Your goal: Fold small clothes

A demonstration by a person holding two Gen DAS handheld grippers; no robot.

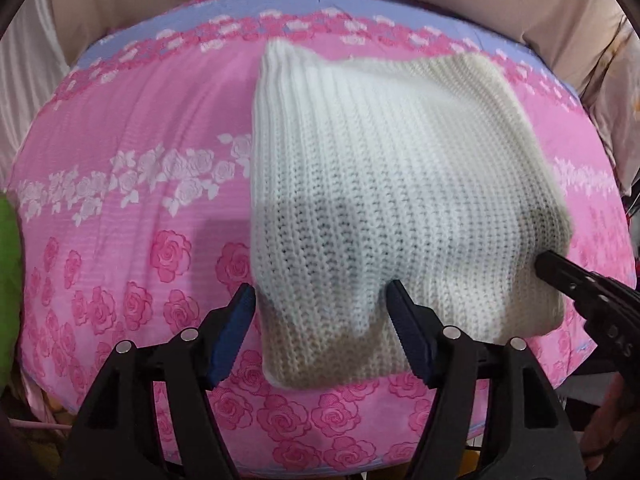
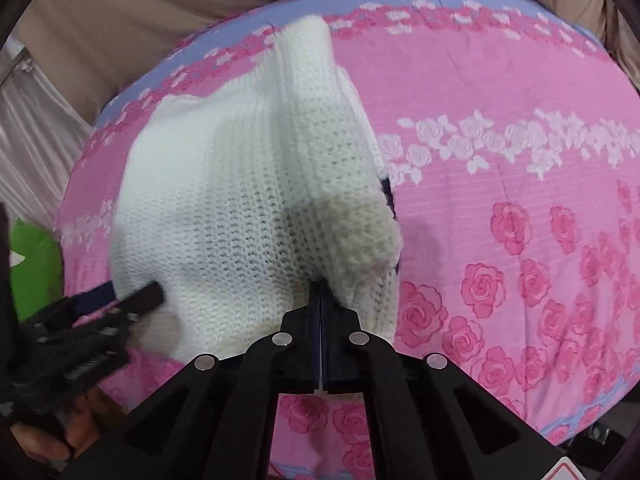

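A white chunky-knit garment (image 1: 380,180) lies folded on the pink rose-print bed cover (image 1: 120,240). My left gripper (image 1: 320,300) stands open astride its near left corner, with the knit between the blue pads and neither pad squeezing it. In the right wrist view the same gripper (image 2: 128,294) sits at the garment's (image 2: 240,200) left edge. My right gripper (image 2: 320,286) is shut, its tips pinched into a bunched fold at the near right edge, under a cream ribbed cuff (image 2: 360,232). Its black tip (image 1: 544,260) dents the knit.
The bed cover (image 2: 520,160) stretches bare to the right of the garment. Beige and pale pleated fabric (image 1: 200,0) rises behind the bed. A green object (image 2: 32,256) sits off the left edge. A hand (image 2: 72,432) holds the left gripper.
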